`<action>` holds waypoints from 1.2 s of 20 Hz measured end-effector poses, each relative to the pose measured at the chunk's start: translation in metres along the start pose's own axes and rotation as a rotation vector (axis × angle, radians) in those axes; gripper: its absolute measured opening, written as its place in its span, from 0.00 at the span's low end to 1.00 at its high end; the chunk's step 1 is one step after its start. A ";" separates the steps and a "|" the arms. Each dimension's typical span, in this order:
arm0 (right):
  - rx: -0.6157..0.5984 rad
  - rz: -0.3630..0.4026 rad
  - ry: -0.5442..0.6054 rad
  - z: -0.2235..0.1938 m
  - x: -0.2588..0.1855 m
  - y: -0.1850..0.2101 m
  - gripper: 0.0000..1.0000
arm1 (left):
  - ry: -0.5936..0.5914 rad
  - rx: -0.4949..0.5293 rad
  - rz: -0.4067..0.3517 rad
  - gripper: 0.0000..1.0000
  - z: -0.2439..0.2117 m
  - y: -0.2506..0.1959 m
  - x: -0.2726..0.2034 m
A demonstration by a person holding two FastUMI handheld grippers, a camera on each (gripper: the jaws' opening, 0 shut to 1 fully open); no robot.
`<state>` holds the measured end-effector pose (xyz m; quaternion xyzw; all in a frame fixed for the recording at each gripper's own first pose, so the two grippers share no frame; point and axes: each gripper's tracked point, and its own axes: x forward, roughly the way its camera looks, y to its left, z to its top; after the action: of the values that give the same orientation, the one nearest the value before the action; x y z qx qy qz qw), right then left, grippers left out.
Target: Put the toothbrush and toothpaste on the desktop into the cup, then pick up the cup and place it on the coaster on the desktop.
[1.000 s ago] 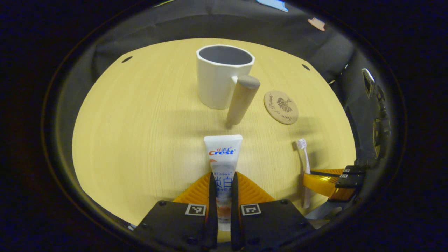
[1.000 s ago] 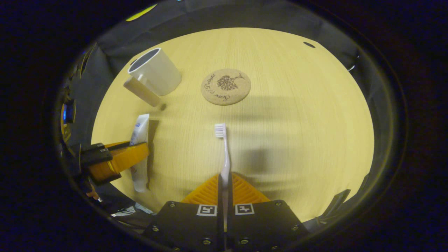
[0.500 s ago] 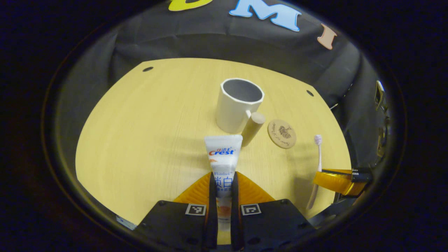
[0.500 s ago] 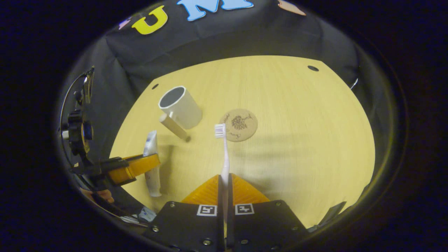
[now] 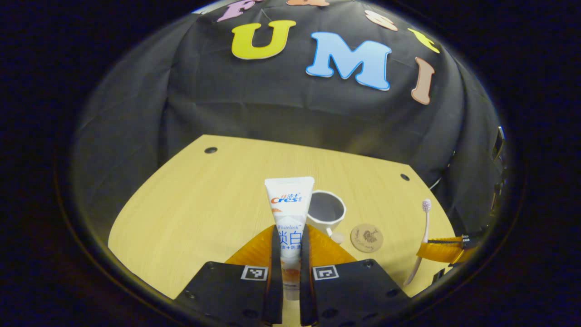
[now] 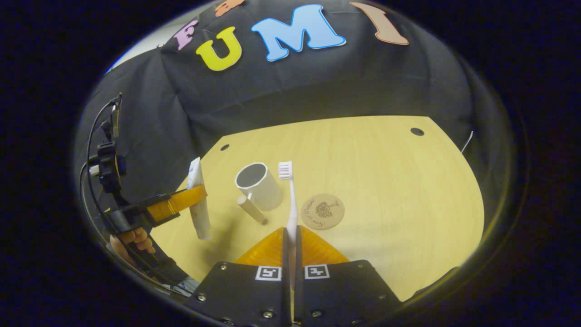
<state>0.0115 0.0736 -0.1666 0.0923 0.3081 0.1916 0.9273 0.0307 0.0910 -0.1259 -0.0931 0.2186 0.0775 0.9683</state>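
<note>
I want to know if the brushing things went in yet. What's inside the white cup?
Nothing shows inside the cup: only a dark hollow, its bottom hidden. The toothpaste and toothbrush are held in the grippers above the table.

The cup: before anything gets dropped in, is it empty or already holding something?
Empty. The left gripper view looks down into the cup and shows only its bare grey inside.

Left gripper (image 5: 288,254) clamped, raised; right gripper (image 6: 290,254) clamped, raised.
</note>
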 end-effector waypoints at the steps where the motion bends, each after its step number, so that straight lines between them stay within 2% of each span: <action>1: -0.009 0.006 -0.022 0.007 0.000 0.001 0.04 | -0.038 0.004 -0.006 0.22 0.012 -0.002 0.003; 8: 0.002 0.024 -0.149 0.046 0.002 0.010 0.04 | -0.245 0.038 -0.066 0.22 0.077 -0.019 0.017; 14: -0.006 0.011 -0.186 0.060 0.004 0.013 0.04 | -0.398 -0.005 -0.163 0.21 0.118 -0.049 0.037; 19: -0.009 -0.021 -0.176 0.057 0.002 0.008 0.04 | -0.405 -0.010 -0.199 0.21 0.118 -0.060 0.069; 24: 0.007 -0.023 -0.164 0.057 0.008 0.007 0.04 | -0.340 0.000 -0.230 0.21 0.096 -0.074 0.099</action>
<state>0.0501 0.0802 -0.1236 0.1071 0.2329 0.1718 0.9512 0.1724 0.0508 -0.0735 -0.1031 0.0399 -0.0189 0.9937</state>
